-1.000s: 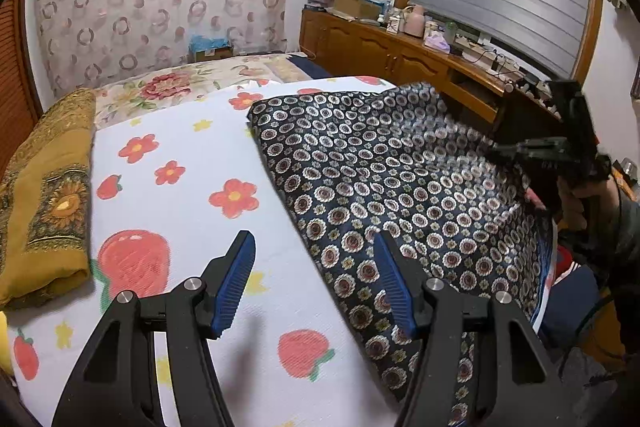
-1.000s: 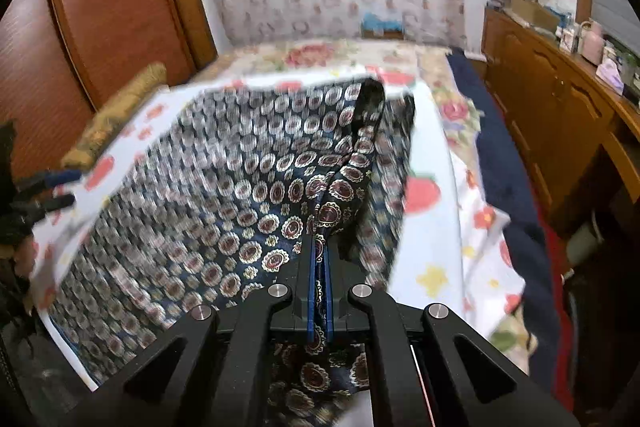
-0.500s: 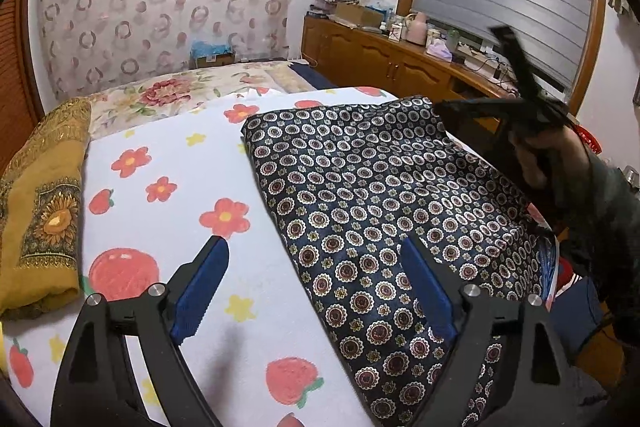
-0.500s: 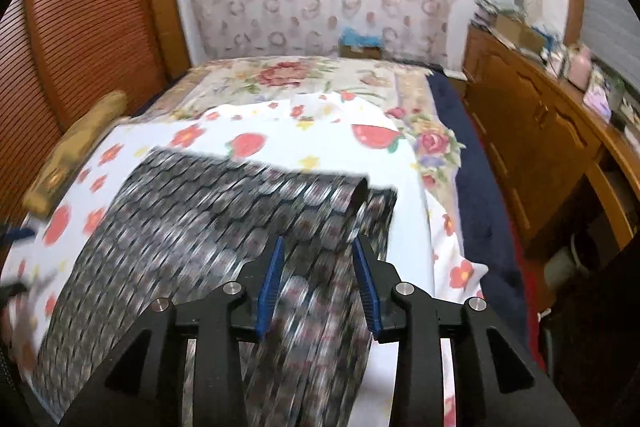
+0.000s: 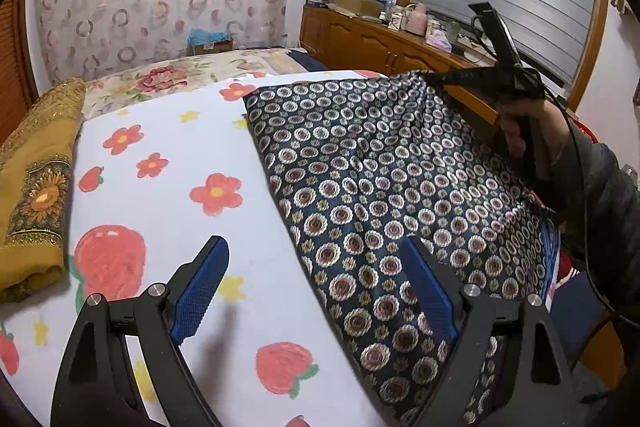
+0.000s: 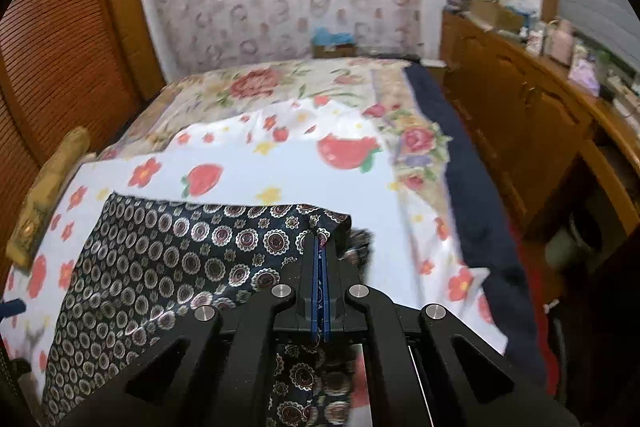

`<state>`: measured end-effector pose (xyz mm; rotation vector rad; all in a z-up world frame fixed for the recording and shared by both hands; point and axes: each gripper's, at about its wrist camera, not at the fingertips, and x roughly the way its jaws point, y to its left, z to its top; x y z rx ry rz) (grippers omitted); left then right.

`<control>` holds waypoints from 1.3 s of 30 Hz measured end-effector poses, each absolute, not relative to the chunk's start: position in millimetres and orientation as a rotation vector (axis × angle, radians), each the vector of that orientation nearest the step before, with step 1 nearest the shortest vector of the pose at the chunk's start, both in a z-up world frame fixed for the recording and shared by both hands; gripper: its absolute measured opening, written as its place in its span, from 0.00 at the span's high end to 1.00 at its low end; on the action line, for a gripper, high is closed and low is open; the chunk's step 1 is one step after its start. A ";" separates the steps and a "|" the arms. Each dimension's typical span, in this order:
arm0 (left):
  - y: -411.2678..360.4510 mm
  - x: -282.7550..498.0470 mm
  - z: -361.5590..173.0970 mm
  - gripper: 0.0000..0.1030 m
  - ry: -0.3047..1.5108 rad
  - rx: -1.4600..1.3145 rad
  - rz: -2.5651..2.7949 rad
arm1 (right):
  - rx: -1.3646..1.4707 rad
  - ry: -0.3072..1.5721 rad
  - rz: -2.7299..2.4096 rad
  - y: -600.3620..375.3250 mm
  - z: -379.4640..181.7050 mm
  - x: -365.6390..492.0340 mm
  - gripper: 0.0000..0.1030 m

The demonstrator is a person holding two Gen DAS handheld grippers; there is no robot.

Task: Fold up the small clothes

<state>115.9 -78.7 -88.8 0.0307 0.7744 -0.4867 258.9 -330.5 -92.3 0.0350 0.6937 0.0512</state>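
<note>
1. Slip risk: the right gripper [image 6: 320,259] is clenched on the far right corner of the dark blue garment patterned with white and maroon medallions [image 6: 168,259]; only a thin edge of fabric shows between its pads, at lower centre of the right wrist view; a sharp pull would likely drag that corner free. Its jaws have just closed, with the cloth between them.
2. Uneven fold risk: the left gripper [image 5: 316,287] is released and holds nothing; its jaws stand wide apart at the bottom of the left wrist view, one blue pad over the white bedsheet printed with red flowers and strawberries [image 5: 160,131], the other over the garment's near left edge; if the right side is carried over while the left side stays unheld, the fold is likely to skew or bunch.
3. Overhang risk: in the left wrist view the garment's right portion appears to run off the bed edge at lower right; its hanging weight may pull the cloth sideways when the corner is lifted.
4. Snag risk: a folded mustard-yellow cloth with a sunflower print [image 5: 36,195] lies at the left edge of the frame, well apart from the garment; no interference is expected.
5. Pose, right: the person's hand [image 5: 528,131] grips the handle at centre right of the left wrist view; the tool points obliquely downward at the raised corner.
6. Pose, left: the tool points obliquely downward above the sheet; whether its pads touch fabric cannot be told.
</note>
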 end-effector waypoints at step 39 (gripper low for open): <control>-83.2 54.3 -111.3 0.41 0.932 0.080 -0.645 | -0.044 0.912 0.057 -300.2 -132.3 29.1 0.45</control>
